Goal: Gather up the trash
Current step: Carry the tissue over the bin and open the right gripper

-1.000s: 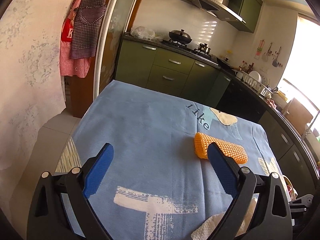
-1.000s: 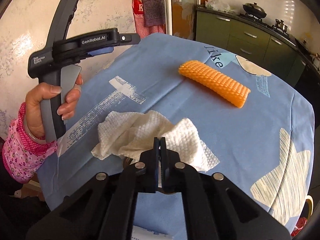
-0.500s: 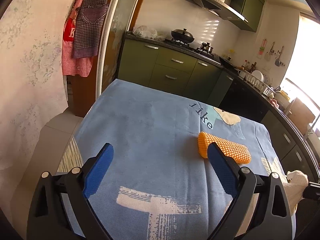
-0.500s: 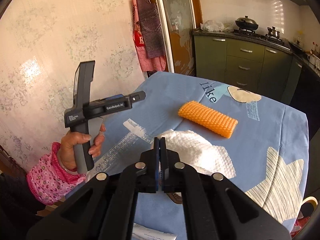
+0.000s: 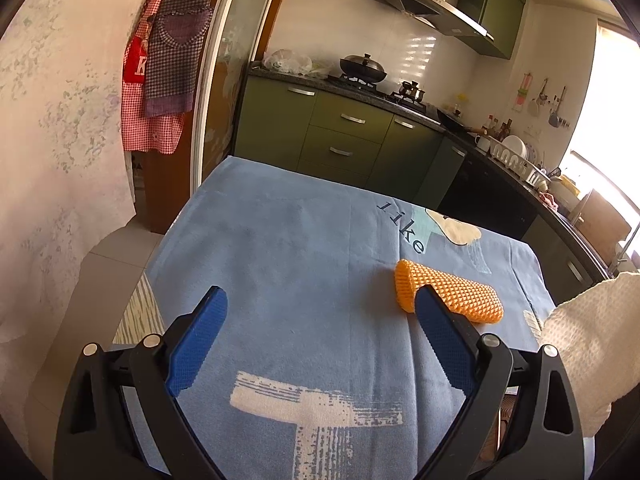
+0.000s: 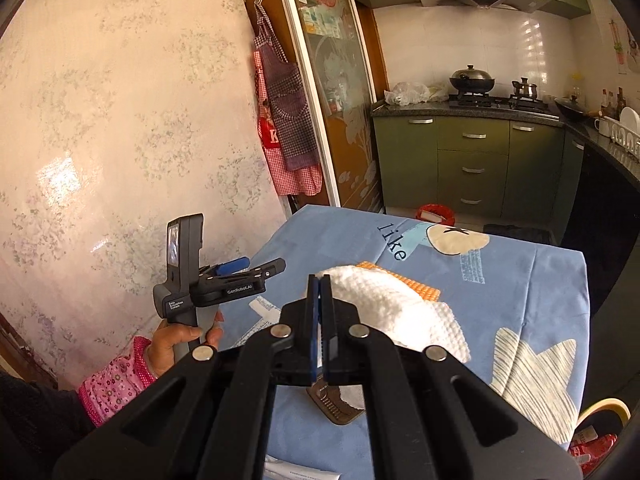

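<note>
My right gripper (image 6: pixel 319 292) is shut on a white paper towel (image 6: pixel 396 308) and holds it lifted above the blue tablecloth (image 6: pixel 520 280); the towel also hangs at the right edge of the left wrist view (image 5: pixel 588 352). An orange foam net sleeve (image 5: pixel 448 297) lies on the cloth, partly hidden behind the towel in the right wrist view (image 6: pixel 420 290). My left gripper (image 5: pixel 320 332) is open and empty above the near left part of the table, the sleeve just beyond its right finger. It shows hand-held in the right wrist view (image 6: pixel 240 270).
A brown flat object (image 6: pixel 334 404) lies on the cloth under my right gripper. A red bin (image 6: pixel 434 213) stands on the floor beyond the table. Green kitchen cabinets (image 5: pixel 344 140) line the far wall. A yellow-rimmed container with red trash (image 6: pixel 600 428) sits off the table's right edge.
My right gripper has lifted the paper towel off the cloth and tilted upward. The towel now hangs in the air at the right of the left wrist view. My left gripper barely moved.
</note>
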{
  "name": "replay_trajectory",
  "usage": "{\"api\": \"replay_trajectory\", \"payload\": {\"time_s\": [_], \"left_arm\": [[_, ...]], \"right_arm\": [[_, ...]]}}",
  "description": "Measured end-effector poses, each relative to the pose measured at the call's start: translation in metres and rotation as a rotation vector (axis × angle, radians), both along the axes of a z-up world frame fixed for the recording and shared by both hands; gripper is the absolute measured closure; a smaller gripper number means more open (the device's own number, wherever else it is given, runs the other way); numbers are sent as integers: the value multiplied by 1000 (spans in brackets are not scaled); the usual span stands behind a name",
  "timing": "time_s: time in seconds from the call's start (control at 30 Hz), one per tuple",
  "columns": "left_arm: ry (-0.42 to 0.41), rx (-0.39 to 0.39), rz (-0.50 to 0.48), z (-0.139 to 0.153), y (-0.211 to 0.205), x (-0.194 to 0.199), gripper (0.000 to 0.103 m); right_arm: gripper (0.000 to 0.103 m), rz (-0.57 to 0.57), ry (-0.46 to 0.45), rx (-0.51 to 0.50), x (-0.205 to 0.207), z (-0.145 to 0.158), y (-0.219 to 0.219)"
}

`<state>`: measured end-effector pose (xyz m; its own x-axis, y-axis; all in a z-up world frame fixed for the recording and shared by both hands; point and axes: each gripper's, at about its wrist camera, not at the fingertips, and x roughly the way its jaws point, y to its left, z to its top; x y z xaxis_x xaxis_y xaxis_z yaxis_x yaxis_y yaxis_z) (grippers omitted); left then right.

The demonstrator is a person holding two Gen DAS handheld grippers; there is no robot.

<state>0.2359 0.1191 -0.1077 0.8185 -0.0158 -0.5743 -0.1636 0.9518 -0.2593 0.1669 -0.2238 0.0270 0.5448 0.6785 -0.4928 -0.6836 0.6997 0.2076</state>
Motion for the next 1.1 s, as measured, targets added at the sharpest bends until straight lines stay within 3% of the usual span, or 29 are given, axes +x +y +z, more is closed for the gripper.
{"api": "replay_trajectory", "payload": {"time_s": [0.23, 0.57, 0.73, 0.97, 1.07, 1.1], "left_arm": [[6, 7, 1, -2, -1, 2, 10], [7, 21, -9, -4, -3, 2, 10], [21, 42, -12, -7, -8, 4, 10], [39, 56, -17, -11, -10, 7, 10], [43, 60, -21, -11, -12, 8, 10], [43, 64, -22, -11, -12, 8, 10]], "right_arm": [[102, -97, -36, 17, -6, 13, -44], [102, -427, -36, -18, -19, 9, -168], [102, -597, 27, -59, -22, -15, -231], [101, -807, 150, -128, -17, -76, -289], [85, -897, 207, -160, -10, -103, -312], [84, -923, 223, -139, -10, -109, -319]]}}
